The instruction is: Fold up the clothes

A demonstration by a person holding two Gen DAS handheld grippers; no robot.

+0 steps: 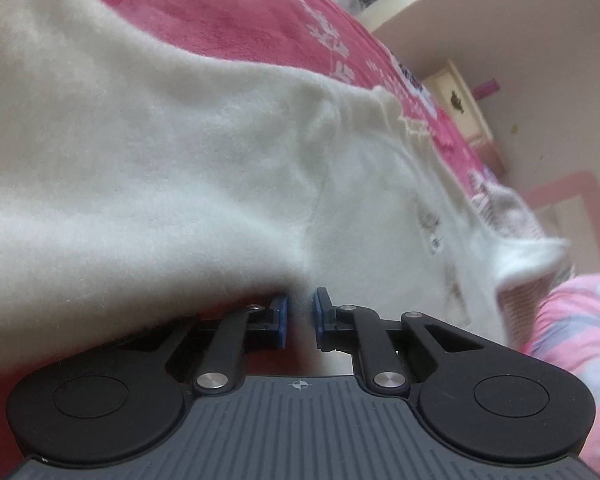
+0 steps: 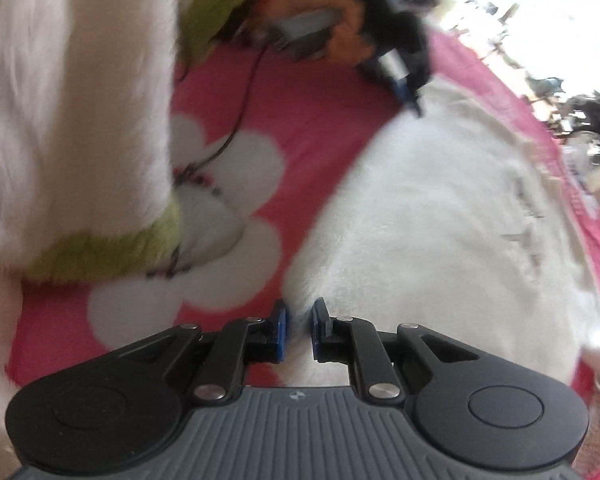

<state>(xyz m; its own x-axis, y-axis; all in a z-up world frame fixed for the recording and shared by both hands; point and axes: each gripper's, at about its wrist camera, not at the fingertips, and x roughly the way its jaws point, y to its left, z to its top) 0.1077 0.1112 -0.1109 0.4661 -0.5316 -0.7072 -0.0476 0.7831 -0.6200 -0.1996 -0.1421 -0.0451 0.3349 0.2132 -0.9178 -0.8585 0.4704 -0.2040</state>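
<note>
Both the left tongs (image 1: 301, 312) and right tongs (image 2: 299, 322) pinch the fluffy white fleece garment (image 1: 180, 168) on the pink flowered blanket (image 2: 312, 112). Lift both edges evenly, keeping the fleece taut, I judge.

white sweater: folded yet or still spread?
Not neatly folded. The white sweater lies mostly spread on the pink blanket, one edge pinched by each gripper, left and right.

A pink flowered blanket (image 2: 300, 92) carries the spread white fleecy garment (image 2: 440, 208).

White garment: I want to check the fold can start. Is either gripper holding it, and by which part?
Both. The left gripper and right gripper each pinch an edge of the white garment.
</note>
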